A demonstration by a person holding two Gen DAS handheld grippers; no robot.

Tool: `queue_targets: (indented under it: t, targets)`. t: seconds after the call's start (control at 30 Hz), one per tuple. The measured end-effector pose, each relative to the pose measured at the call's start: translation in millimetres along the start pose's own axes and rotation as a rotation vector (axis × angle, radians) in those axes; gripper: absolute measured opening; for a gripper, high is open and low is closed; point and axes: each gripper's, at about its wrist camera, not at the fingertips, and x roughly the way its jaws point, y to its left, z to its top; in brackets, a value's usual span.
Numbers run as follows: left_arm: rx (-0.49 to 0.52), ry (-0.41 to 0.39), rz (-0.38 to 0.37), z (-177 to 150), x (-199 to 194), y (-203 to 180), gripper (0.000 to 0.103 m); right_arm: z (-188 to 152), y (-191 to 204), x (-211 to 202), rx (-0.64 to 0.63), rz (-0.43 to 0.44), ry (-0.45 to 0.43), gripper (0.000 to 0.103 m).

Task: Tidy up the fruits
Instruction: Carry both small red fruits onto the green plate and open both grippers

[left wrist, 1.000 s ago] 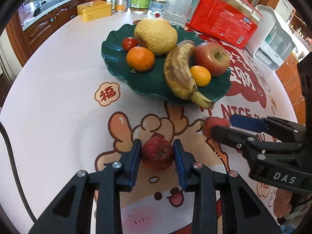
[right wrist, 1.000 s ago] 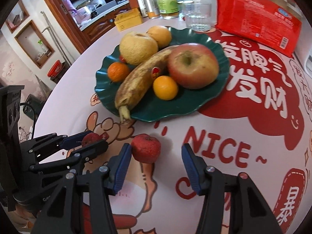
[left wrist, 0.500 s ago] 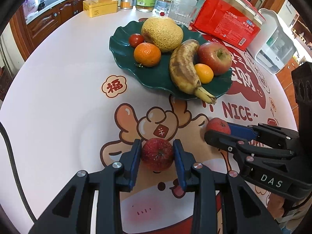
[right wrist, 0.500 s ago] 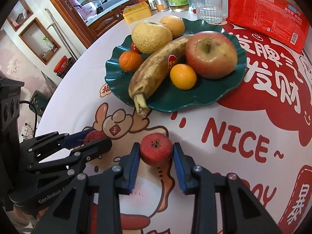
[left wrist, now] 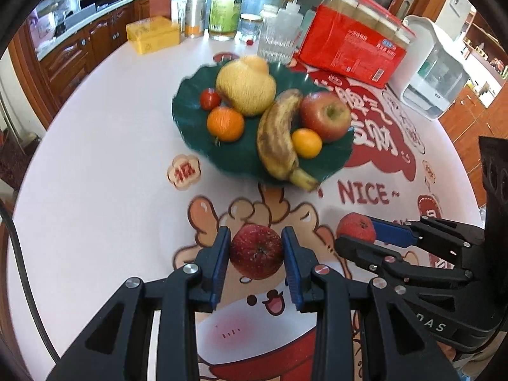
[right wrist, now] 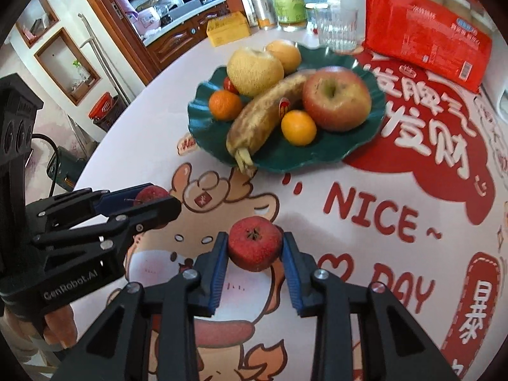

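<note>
My left gripper (left wrist: 256, 255) is shut on a small dark red fruit (left wrist: 256, 251), held above the tablecloth. My right gripper (right wrist: 255, 249) is shut on a second small red fruit (right wrist: 255, 243); it also shows in the left wrist view (left wrist: 355, 227). The left gripper with its fruit (right wrist: 150, 194) shows at left in the right wrist view. Ahead sits a dark green wavy plate (left wrist: 190, 111) with a melon (left wrist: 246, 90), banana (left wrist: 279, 136), apple (left wrist: 325, 116), two oranges (left wrist: 225, 123) and a small tomato (left wrist: 209, 99).
A red package (left wrist: 352, 46), a glass (left wrist: 274, 39), bottles (left wrist: 226, 8) and a yellow box (left wrist: 152, 33) stand behind the plate. A white appliance (left wrist: 435, 73) is at the far right. The round table's edge curves at left.
The right gripper has closed on its red fruit, and both grippers have lifted their fruits off the cloth. The plate now looks farther away in both views.
</note>
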Motion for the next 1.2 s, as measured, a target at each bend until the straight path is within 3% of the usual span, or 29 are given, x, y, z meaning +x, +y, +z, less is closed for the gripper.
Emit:
queue_targets:
  t: [0.4, 0.73, 0.93, 1.2]
  targets:
    - [0.001, -0.104, 0.000, 87, -75, 7, 0.031, 86, 1, -97, -0.030, -0.077, -0.215, 0.033]
    - [0.041, -0.191, 0.034, 146, -95, -5, 0.031, 171, 2, -120, -0.069, -0.139, -0.303, 0.033]
    - [0.035, -0.167, 0.043, 160, -70, -7, 0.031, 208, -27, -94, 0.007, -0.156, -0.277, 0.033]
    - [-0.036, -0.036, 0.043, 140, 3, 2, 0.031, 199, -52, -16, 0.051, -0.151, -0.138, 0.033]
